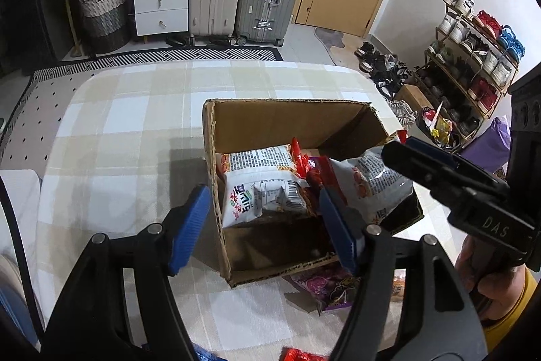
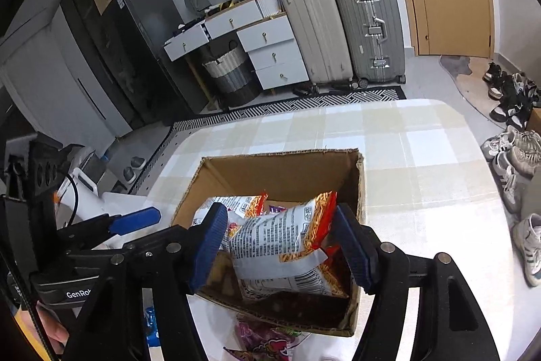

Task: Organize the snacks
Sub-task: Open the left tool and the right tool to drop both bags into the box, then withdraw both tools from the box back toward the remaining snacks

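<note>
While the right gripper hangs over the cardboard box in the middle of the frame, its blue fingers are spread around a noodle bag, maybe to drop it in. The left gripper is spread too, empty, over another bag.

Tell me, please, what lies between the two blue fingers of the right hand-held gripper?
In the right wrist view, a white snack packet with small print sits between the right hand-held gripper fingers, over the open cardboard box; whether the pads touch it is unclear.
</note>
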The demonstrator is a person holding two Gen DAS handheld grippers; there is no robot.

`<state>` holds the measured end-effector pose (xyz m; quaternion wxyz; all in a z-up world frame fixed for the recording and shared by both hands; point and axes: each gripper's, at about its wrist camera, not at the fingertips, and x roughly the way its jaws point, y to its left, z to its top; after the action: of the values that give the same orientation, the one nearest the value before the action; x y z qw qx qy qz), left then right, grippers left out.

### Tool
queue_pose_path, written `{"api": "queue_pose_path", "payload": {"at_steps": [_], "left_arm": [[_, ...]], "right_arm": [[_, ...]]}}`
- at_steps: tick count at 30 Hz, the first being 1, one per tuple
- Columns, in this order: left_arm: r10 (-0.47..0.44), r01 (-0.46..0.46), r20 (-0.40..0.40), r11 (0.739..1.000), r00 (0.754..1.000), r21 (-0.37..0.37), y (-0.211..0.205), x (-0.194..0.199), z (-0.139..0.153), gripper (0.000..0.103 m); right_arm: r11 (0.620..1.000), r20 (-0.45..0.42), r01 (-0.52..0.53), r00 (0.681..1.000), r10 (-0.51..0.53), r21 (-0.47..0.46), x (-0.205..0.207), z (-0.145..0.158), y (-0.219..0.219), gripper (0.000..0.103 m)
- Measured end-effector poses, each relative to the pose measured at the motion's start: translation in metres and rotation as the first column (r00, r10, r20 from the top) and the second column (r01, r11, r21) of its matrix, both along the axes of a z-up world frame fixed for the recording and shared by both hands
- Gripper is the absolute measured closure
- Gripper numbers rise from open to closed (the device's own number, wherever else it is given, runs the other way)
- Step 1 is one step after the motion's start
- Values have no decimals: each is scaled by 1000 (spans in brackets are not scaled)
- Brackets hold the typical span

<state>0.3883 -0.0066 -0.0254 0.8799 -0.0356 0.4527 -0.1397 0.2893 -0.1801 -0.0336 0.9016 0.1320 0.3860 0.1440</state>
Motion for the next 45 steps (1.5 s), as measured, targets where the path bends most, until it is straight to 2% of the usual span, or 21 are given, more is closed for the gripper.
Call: {"api": "queue_pose_path", "payload": {"at_steps": [5, 12, 14, 20, 22, 24, 27, 31, 39, 45], "left_arm": [[-3, 3, 10, 1000, 1000, 4, 2, -10, 9, 36], [4, -4, 26, 1000, 1000, -2, 5, -26, 28, 33], [6, -6, 26, 1000, 1000, -8, 6, -33, 32, 32], [2, -1, 39, 1000, 999, -29, 10, -62, 48, 32], [1, 0, 65, 1000, 998, -18, 9, -78, 56, 32], [-3, 6, 97, 1000, 995, -25, 10, -97, 65, 31], [5, 1, 131, 999, 991, -42, 11, -125, 77, 24], [8, -2, 177, 999, 984, -37, 10, -164, 94, 24], [15, 0, 259, 999, 966, -54, 9, -251, 123, 21], [29, -14, 303, 999, 953, -51, 12, -311, 128, 20]], "right_arm": [[1000, 60, 15, 998, -15, -1, -13, 18, -3, 36], [1000, 86, 8, 996, -9, 13, -27, 37, -4, 35], [1000, 84, 7, 996, -8, 13, -35, 40, -5, 30], [1000, 102, -10, 995, 7, 28, -69, 49, -7, 26], [1000, 114, -12, 993, 9, 29, -85, 53, -7, 20], [1000, 145, -8, 989, 7, 11, -104, 56, -4, 20], [998, 170, -15, 985, 25, -60, -137, 57, 7, 20], [994, 195, -22, 980, 42, -103, -173, 57, 17, 20], [996, 285, -6, 958, 31, -86, -247, 77, 20, 15], [996, 328, 9, 944, 21, -90, -287, 82, 20, 8]]}}
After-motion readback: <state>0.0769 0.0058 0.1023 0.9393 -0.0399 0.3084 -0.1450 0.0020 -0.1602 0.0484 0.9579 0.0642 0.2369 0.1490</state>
